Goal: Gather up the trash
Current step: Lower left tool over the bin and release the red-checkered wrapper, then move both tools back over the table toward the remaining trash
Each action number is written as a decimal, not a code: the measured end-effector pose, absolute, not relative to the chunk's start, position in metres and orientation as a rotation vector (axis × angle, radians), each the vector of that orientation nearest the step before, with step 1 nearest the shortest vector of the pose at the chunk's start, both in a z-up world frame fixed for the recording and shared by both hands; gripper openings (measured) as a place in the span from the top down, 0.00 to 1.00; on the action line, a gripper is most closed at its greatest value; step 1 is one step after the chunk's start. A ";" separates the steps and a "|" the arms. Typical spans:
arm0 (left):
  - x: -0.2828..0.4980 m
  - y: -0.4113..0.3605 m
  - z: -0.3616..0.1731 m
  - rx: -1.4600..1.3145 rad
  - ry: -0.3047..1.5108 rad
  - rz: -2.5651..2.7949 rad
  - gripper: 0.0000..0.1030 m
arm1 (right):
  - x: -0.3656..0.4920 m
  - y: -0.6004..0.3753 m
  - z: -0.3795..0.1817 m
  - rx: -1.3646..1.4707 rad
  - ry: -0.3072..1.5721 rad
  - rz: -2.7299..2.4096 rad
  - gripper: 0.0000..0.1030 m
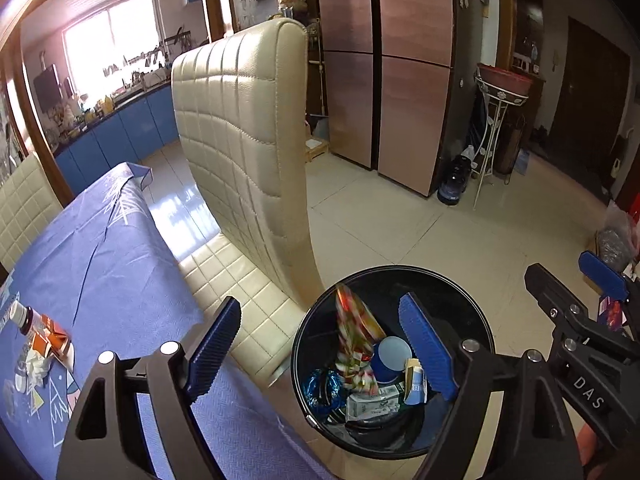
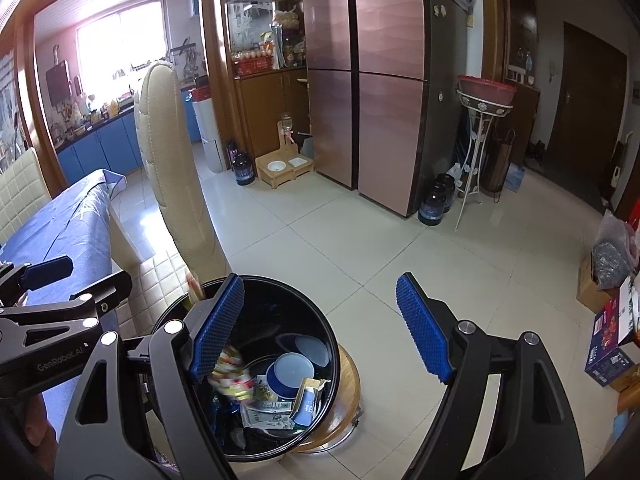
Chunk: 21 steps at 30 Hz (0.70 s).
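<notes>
Ribbed blue pads of the left gripper [image 1: 324,356] stand wide apart, gripping nothing; a crinkly striped wrapper [image 1: 354,340], blurred, sits among cartons inside the round glossy black bin [image 1: 480,320]. Right gripper [image 2: 320,330] is likewise spread wide and empty above the bin.

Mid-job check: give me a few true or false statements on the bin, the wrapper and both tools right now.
1. The left tool is open. True.
2. The colourful wrapper is clamped in the left tool. False: it is blurred and loose over the black bin, touching neither pad.
3. The bin is empty. False: a blue cup, cartons and a blue foil wrapper lie inside.
4. The right tool is open with nothing between its pads. True.
5. Trash remains on the blue tablecloth. True.
</notes>
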<state>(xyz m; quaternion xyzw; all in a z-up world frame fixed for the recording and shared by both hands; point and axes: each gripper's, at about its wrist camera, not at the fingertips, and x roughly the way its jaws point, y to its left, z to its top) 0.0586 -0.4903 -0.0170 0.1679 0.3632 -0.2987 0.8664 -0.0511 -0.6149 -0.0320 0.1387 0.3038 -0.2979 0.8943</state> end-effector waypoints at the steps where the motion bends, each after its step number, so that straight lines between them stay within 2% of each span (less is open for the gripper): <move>1: 0.059 -0.488 -0.016 0.350 0.761 -0.622 0.23 | -0.050 -0.613 -0.031 0.285 0.630 -0.614 0.24; 21: 0.084 -0.357 0.009 0.231 0.718 -0.466 0.23 | 0.008 -0.491 -0.003 0.138 0.626 -0.415 0.23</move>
